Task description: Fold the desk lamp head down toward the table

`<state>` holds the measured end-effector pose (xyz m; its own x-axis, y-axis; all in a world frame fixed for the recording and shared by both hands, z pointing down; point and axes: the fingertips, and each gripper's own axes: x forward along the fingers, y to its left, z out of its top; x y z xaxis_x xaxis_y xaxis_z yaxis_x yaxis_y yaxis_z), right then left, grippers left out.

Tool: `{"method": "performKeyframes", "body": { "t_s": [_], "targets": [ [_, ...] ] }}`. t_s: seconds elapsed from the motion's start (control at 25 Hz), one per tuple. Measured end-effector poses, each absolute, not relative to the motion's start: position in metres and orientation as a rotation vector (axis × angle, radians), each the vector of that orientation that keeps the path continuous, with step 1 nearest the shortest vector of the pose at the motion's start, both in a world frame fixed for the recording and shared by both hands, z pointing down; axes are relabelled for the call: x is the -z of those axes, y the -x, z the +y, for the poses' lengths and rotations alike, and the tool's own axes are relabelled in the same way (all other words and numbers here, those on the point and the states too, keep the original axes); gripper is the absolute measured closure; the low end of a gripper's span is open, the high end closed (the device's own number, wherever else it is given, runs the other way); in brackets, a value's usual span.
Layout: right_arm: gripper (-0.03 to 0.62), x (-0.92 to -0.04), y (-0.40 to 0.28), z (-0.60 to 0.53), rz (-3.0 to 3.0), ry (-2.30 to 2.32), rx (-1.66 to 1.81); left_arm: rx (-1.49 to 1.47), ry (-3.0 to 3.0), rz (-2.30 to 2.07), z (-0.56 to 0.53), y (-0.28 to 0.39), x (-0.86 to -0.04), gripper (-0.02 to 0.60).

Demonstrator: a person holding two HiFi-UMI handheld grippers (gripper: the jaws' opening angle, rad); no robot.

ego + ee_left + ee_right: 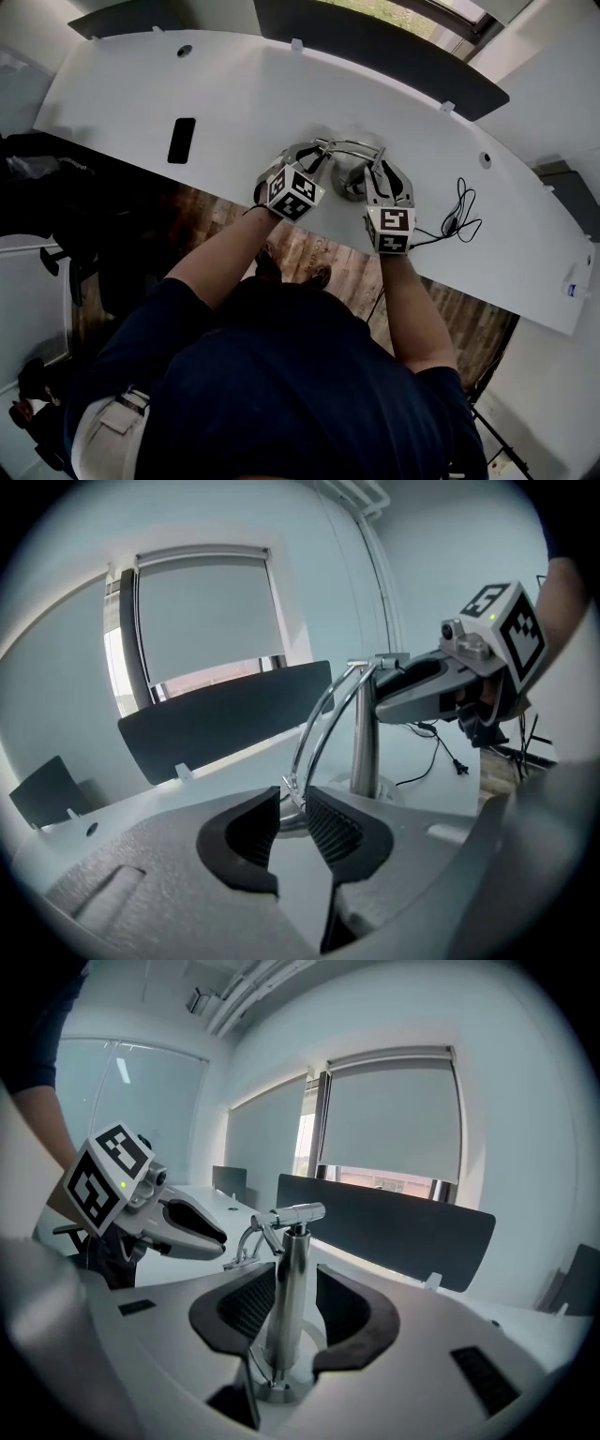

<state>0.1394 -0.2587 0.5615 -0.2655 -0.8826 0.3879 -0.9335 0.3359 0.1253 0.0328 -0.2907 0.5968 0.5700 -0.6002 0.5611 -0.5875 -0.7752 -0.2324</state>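
A chrome desk lamp [349, 167] stands near the front edge of the white desk [234, 94]. Its upright post [289, 1307] rises from a round base [281, 1393] to a short cross bar [298, 1213]. From the bar a thin double-rod arm [314, 733] curves down to the desk. My left gripper [292, 822] is shut on the low end of that arm, close to the desk. My right gripper [295, 1290] straddles the post with its jaws open and a small gap on one side. Each gripper shows in the other's view: the left gripper [178, 1222] and the right gripper [422, 691].
A black phone [181, 140] lies on the desk to the left. The lamp's black cable [459, 216] coils to the right. A dark partition [375, 47] runs along the desk's far edge. The person's arms reach over the near edge.
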Motion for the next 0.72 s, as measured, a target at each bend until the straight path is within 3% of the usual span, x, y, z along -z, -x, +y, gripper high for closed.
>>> {"method": "performKeyframes", "body": {
  "t_s": [0.52, 0.72],
  "targets": [
    [0.457, -0.487, -0.094, -0.157, -2.471, -1.592, -0.331, 0.498, 2.902, 0.924, -0.195, -0.026, -0.438, 0.514],
    [0.528, -0.436, -0.073, -0.134, -2.621, -1.577, -0.292, 0.342, 2.963, 0.89, -0.165, -0.024, -0.403, 0.574]
  ]
}}
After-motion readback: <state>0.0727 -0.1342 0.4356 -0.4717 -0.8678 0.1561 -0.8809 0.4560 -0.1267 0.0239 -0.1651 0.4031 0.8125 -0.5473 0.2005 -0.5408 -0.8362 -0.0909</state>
